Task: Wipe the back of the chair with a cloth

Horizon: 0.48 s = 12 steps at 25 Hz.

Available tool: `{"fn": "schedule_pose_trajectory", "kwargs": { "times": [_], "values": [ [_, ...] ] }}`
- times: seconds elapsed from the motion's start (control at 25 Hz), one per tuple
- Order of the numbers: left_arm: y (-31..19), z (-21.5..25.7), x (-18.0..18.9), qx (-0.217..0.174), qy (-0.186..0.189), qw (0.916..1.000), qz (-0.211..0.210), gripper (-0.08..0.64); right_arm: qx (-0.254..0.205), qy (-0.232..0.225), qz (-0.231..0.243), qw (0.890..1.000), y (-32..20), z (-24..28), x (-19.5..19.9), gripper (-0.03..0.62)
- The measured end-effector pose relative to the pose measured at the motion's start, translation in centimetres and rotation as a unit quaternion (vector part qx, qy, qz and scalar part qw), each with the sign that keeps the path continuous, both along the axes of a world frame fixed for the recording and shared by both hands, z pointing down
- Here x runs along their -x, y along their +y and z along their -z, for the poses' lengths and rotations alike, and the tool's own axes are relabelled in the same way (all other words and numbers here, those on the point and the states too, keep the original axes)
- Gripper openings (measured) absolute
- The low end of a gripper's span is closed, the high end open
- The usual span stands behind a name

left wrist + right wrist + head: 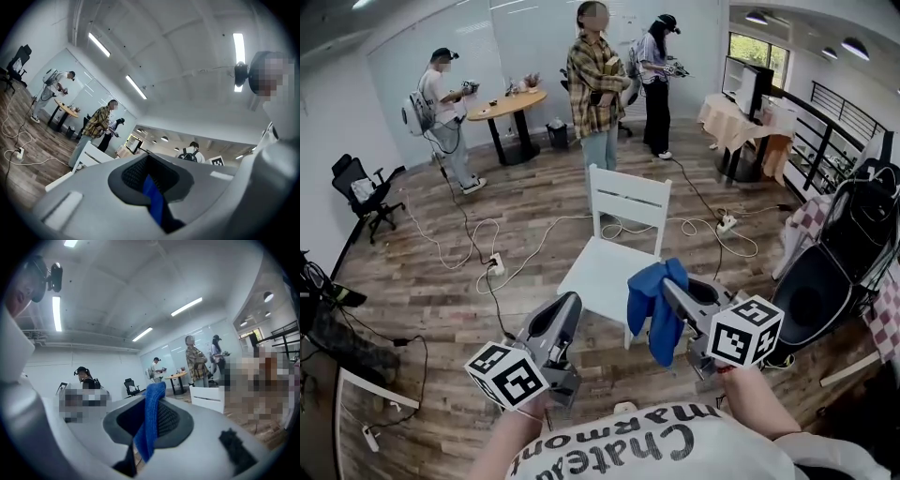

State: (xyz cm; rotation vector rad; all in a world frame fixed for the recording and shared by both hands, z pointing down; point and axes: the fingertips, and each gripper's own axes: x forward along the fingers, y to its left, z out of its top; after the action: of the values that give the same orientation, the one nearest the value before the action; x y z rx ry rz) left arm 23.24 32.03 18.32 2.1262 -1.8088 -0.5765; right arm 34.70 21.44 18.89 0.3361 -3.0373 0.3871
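A white wooden chair (602, 270) stands on the wood floor in front of me, its slatted back (628, 201) on the far side. My right gripper (671, 292) is shut on a blue cloth (656, 311), which hangs over the seat's near right corner. In the right gripper view the cloth (152, 414) stands up between the jaws of the right gripper (150, 423), with the chair (208, 398) beyond. My left gripper (565, 307) hovers at the seat's near edge with its jaws together. The left gripper view shows the left gripper (152, 187) with a thin blue sliver in its slit, and the chair (92, 153) to the left.
A person in a plaid shirt (595, 86) stands right behind the chair. Cables (484, 246) and a power strip (496, 264) lie on the floor to the left. A black stroller (839, 262) is at the right, an office chair (362, 193) at the left, a round table (506, 103) beyond.
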Motion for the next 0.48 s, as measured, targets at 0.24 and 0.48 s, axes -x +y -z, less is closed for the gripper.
{"fn": "schedule_pose_trajectory", "kwargs": {
  "times": [0.24,0.48],
  "values": [
    [-4.8,-1.0,2.9,0.016,-0.011,0.9998,-0.009,0.008,-0.001,-0.014,0.032,0.999,-4.7,-0.2,4.4,0.049],
    [-9.1,-2.0,5.2,0.016,-0.006,0.9998,0.006,0.008,-0.002,-0.001,0.042,0.999,-9.0,-1.5,6.9,0.049]
  ]
}}
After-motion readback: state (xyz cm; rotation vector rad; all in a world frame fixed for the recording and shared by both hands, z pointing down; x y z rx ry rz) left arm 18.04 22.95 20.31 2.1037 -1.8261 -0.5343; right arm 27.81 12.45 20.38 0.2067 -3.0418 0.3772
